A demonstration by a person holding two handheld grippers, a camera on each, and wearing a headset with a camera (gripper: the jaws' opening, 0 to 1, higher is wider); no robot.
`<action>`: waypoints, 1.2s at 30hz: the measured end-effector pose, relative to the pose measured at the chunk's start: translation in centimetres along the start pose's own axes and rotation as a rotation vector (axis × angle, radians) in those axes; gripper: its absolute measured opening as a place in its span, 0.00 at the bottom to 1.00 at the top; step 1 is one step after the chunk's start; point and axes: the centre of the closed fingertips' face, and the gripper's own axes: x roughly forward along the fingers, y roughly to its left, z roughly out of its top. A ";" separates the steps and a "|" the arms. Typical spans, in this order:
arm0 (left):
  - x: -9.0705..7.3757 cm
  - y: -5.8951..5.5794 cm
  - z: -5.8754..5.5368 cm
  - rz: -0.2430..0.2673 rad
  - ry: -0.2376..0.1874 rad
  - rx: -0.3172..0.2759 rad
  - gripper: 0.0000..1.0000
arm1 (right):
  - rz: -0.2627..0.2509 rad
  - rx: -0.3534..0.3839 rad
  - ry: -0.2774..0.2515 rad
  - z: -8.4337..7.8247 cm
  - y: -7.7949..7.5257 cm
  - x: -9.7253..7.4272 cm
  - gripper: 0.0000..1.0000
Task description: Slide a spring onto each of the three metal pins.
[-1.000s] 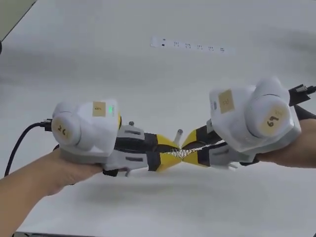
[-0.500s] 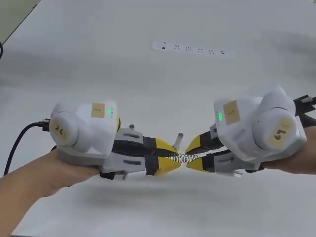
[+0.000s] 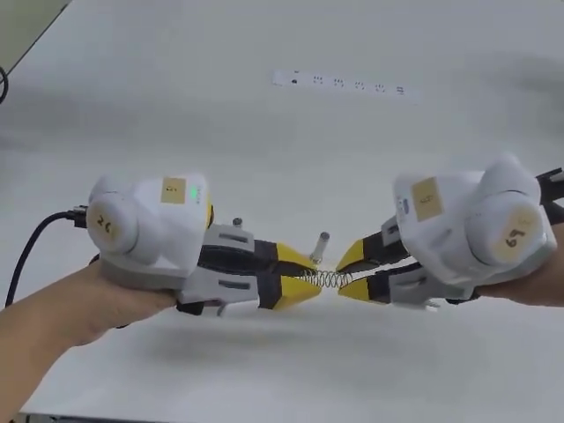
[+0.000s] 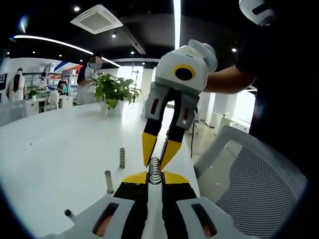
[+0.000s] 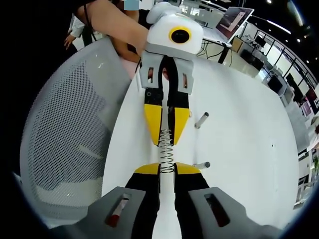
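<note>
A small steel spring [image 3: 328, 279] [image 4: 155, 169] [image 5: 167, 147] hangs level just above the white table, spanning the gap between both grippers. My left gripper [image 3: 315, 279] [image 4: 155, 177] is shut on its left end. My right gripper [image 3: 342, 278] [image 5: 167, 170] faces it tip to tip and pinches the other end. A bare metal pin [image 3: 322, 243] [image 5: 202, 120] stands upright just behind the spring. In the left gripper view a second pin [image 4: 108, 181] is bare, and a farther pin [image 4: 121, 158] looks coiled, as if wearing a spring.
A white power strip [image 3: 348, 85] lies far back on the table [image 3: 264, 132]. A black cable [image 3: 35, 251] trails from the left gripper off the near left edge. A grey mesh chair [image 4: 249, 174] [image 5: 65, 134] stands beside the table.
The right gripper has drawn back to the right, so the yellow tips no longer overlap and more of the spring shows between them. The left gripper has hardly moved.
</note>
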 end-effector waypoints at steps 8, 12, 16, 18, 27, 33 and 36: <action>0.0 0.1 0.1 0.000 -0.009 -0.005 0.01 | -0.007 0.020 -0.002 0.1 -0.2 -0.3 0.06; 0.0 0.2 0.1 0.000 -0.018 -0.009 0.01 | -0.013 0.032 -0.001 0.2 -0.4 -0.5 0.06; 0.0 0.3 -0.1 -0.001 -0.020 -0.011 0.01 | -0.013 0.035 0.011 0.3 -0.5 -0.7 0.05; 0.0 0.4 -0.3 0.001 -0.024 -0.022 0.00 | -0.014 0.045 0.016 0.4 -0.6 -0.8 0.05; 0.0 0.4 -1.1 -0.004 -0.011 -0.036 0.00 | 0.017 0.040 0.041 1.0 -0.4 -1.0 0.04; 0.1 0.4 -1.2 -0.003 -0.010 -0.038 0.00 | 0.028 0.021 0.055 1.3 -0.5 -1.2 0.05; 0.2 0.3 -1.4 -0.010 -0.002 -0.028 0.00 | 0.041 0.011 0.052 1.7 -0.4 -1.3 0.05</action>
